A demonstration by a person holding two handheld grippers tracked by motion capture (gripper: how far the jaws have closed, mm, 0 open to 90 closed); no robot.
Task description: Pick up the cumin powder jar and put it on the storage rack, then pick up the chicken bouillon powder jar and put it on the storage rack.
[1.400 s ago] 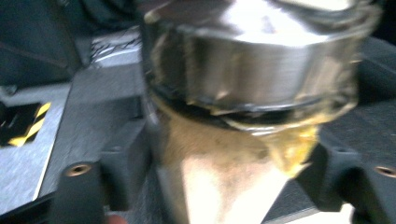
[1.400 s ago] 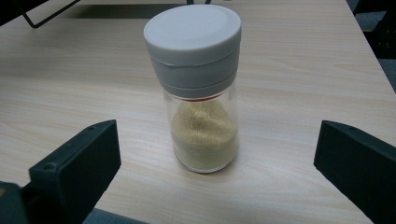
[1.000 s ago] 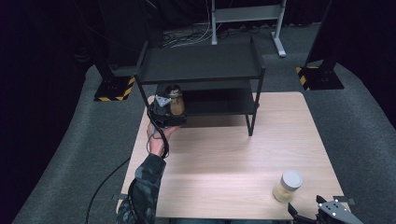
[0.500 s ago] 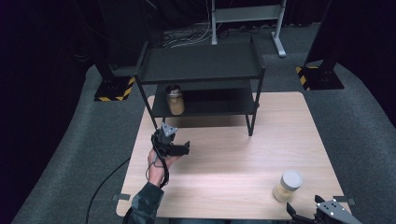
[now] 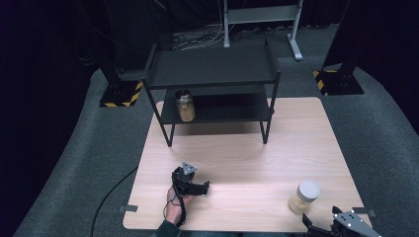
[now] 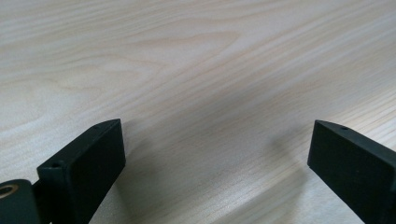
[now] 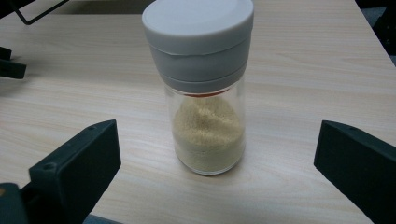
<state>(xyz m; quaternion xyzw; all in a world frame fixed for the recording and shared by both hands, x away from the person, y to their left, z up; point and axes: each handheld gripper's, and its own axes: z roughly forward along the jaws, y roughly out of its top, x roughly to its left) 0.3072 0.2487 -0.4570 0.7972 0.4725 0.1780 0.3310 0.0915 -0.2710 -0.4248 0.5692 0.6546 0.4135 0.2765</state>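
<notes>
The left gripper [image 5: 193,186] has come back from the rack [image 5: 212,74], jaws wide and empty, leaving one jar [image 5: 185,105] on its lower shelf. The right gripper [image 7: 217,154] (also spread wide) faces the grey-lidded jar [image 7: 205,88] near the table's [image 5: 237,153] front edge, probably next.

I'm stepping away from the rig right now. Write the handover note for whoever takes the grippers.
Left gripper: open and empty, low over the table near its front left.
Right gripper: open, at the front right edge, jaws either side of the grey-lidded jar but not touching it.
Done: one jar stands upright at the left end of the lower shelf of the black rack.
Left: the grey-lidded jar is upright on the table; probably grasp it and set it on the rack too.
</notes>
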